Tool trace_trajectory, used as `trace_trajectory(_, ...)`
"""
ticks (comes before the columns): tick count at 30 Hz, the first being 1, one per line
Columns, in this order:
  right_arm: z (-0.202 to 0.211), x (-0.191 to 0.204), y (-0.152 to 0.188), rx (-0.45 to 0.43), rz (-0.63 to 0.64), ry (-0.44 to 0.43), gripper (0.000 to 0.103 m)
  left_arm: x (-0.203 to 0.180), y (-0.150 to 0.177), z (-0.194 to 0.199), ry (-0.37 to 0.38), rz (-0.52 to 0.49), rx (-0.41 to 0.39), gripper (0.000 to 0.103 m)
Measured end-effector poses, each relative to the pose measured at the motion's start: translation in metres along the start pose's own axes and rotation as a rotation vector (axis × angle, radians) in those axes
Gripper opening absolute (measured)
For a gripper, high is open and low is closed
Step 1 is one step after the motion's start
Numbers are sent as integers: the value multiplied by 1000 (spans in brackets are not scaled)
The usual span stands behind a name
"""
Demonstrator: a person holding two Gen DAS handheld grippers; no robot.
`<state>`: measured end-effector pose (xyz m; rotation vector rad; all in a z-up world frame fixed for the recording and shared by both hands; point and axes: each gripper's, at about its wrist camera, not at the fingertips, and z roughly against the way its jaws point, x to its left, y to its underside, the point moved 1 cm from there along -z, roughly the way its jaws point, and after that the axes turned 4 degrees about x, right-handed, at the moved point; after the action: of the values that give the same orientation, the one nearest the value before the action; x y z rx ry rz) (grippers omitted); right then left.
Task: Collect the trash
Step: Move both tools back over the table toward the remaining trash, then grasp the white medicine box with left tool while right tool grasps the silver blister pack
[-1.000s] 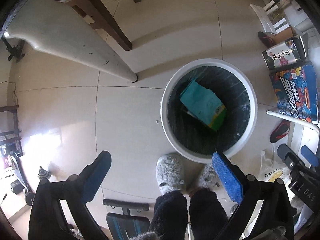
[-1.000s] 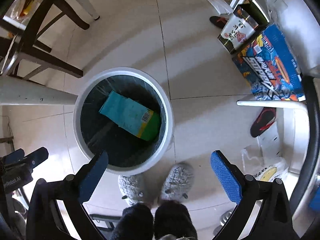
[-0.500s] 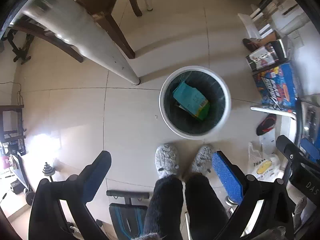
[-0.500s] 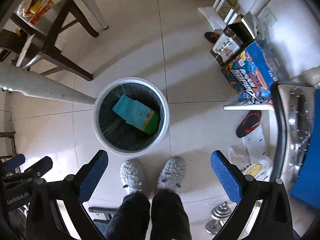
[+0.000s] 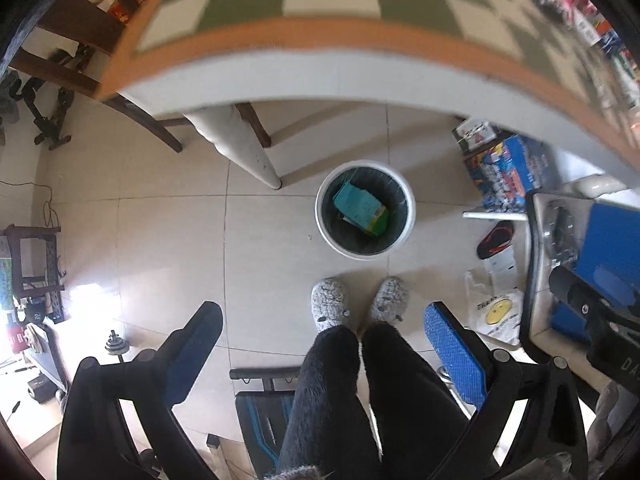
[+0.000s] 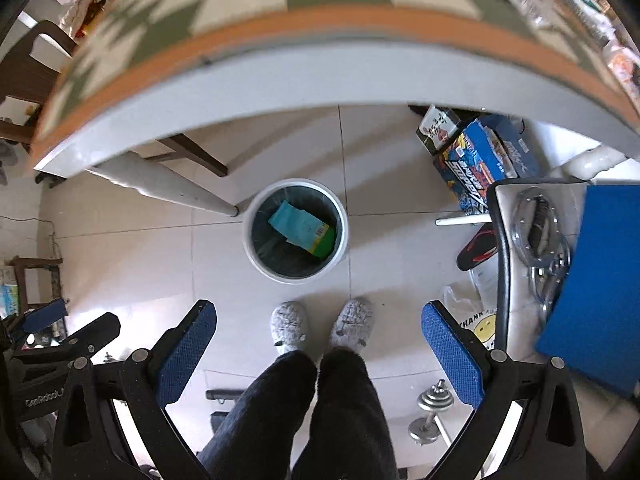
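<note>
A round white trash bin (image 5: 404, 194) (image 6: 342, 216) with a dark liner stands on the tiled floor far below. A teal and green carton (image 5: 360, 208) (image 6: 302, 228) lies inside it. My left gripper (image 5: 324, 344) is open and holds nothing, high above the floor near the person's legs. My right gripper (image 6: 320, 340) is open too, with nothing between its blue pads. Both look straight down from about table height.
A table edge (image 5: 320, 80) (image 6: 320, 76) with an orange-rimmed checkered cloth fills the top. White table leg (image 5: 244, 152), dark chair legs (image 5: 156, 132), blue box (image 5: 508, 168), red sandal (image 5: 494, 238), plastic bag (image 5: 496, 312), dumbbell (image 6: 432, 408). Person's grey slippers (image 5: 328, 304) stand before the bin.
Both grippers have risen well above the bin, which now looks much smaller. The table top has come into view at the top. Both stay open.
</note>
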<state>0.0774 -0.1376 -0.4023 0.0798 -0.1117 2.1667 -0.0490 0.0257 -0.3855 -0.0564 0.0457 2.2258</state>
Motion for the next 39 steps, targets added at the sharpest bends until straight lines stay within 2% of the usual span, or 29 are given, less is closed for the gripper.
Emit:
trace_trajectory(4,48,5,-1,-25,-31,-46,103,-2,-7,40,12,-15,-71,103)
trace_trajectory(7,80,2,-12,-61,-80,-96,103,-12,-26,72,6,-34,-152,103)
trace_trajectory(11,122,-21,-41,-116,-162,-142,103,-42,-71,117,-4,-84,-258,103)
trace_trajectory(13,145,-41,-59,-158,-197,-137,103,-59,-94,134,-37,-117,-301,103)
trace_trajectory(14,152,-51,-68,-169,-203,-128,103,-64,-106,141,-84,-131,-288,103)
trace_trajectory(18,169,-99,-117,-172,-198,-34,103,-112,-160,143,-139,-202,-328,103)
trace_trajectory(21,154,-137,-166,-127,-178,23,103,-154,-209,130,-215,-285,-336,103)
trace_trajectory(24,124,-171,-219,-65,-162,69,103,-190,-262,108,-297,-347,-306,103)
trace_trajectory(28,63,-199,-277,56,-128,80,103,-218,-318,83,-342,-399,-255,103)
trace_trajectory(33,-1,-207,-319,198,-59,89,103,-244,-362,55,-370,-488,-186,103)
trace_trajectory(35,-9,-209,-327,198,-61,84,98,-254,-377,46,-379,-542,-171,103)
trace_trajectory(36,-6,-210,-332,172,-65,95,93,-259,-383,42,-382,-569,-163,103)
trace_trajectory(39,6,-219,-347,102,-117,96,67,-274,-408,27,-363,-651,-118,103)
